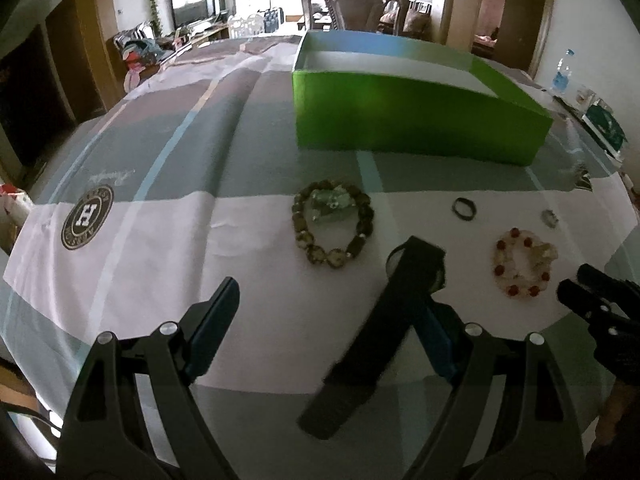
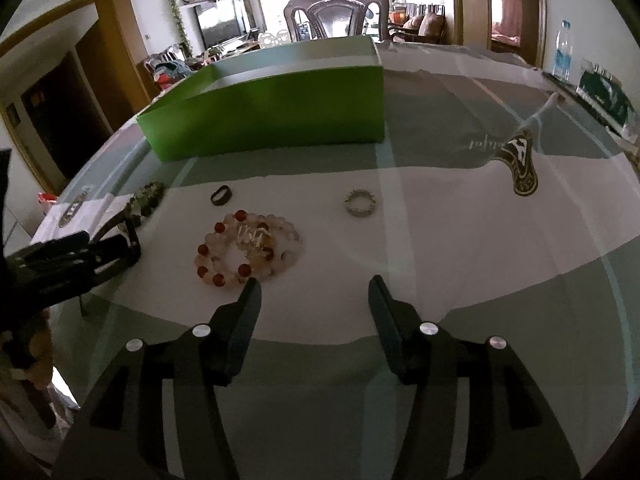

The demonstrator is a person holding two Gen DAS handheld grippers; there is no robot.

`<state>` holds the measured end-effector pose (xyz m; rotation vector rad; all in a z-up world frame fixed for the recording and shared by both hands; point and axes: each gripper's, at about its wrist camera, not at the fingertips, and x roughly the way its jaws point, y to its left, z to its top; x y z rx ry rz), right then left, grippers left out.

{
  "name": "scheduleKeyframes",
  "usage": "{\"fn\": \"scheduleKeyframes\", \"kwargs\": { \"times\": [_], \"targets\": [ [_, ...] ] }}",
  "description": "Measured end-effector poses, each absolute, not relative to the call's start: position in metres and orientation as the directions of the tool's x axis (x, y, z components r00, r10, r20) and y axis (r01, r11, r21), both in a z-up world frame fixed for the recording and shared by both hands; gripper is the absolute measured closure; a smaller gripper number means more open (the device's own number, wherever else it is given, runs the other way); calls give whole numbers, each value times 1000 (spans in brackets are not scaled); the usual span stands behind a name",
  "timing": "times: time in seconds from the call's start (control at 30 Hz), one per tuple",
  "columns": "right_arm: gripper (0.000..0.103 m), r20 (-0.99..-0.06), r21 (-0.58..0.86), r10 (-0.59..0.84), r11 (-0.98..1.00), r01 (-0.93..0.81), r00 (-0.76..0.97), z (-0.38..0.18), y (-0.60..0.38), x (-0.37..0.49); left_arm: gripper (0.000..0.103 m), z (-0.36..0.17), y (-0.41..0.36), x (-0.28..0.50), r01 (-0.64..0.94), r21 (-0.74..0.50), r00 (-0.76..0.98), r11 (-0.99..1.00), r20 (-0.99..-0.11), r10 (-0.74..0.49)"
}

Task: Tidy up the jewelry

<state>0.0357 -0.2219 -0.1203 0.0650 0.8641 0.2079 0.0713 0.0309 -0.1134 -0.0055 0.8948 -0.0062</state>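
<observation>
A black watch [image 1: 416, 264] with its strap lies between the wide jaws of my left gripper [image 1: 328, 296], against the right finger; the gripper is open. Beyond it lies a brown bead bracelet [image 1: 301, 232]. A red-and-white bead bracelet [image 2: 248, 240] sits just ahead of the left fingertip of my right gripper [image 2: 314, 282], which is open and holds nothing. A dark ring [image 2: 221, 195] and a silver ring [image 2: 361, 202] lie further out. The open green box [image 2: 272, 108] stands behind them. In the left wrist view my right gripper [image 1: 592, 296] sits by the red-and-white bracelet [image 1: 542, 254].
A grey and white cloth with a round logo [image 1: 87, 216] covers the table. A water bottle [image 2: 562, 52] and some small items stand at the far right edge. A dark wooden chair [image 1: 356, 4] is behind the box.
</observation>
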Motion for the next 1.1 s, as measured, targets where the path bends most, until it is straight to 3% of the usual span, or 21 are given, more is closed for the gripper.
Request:
{"fn": "scheduleKeyframes", "kwargs": {
  "times": [0.7, 0.83, 1.0, 1.1],
  "targets": [
    [48, -727, 107, 223, 971, -214, 649, -105, -205, 36, 16, -124, 41, 72, -23, -11, 599, 1000, -801, 5],
    [64, -727, 69, 226, 964, -259, 648, -103, -188, 40, 16, -123, 40, 70, -23, -3, 598, 1000, -801, 11],
    [68, -731, 7, 189, 963, -270, 655, -107, -169, 52, 16, -123, 40, 69, -20, 2, 597, 1000, -802, 13],
    [87, -743, 2, 185, 962, -274, 643, -111, -164, 60, 16, -123, 42, 68, -18, 0, 597, 1000, -802, 11]
  ]
}}
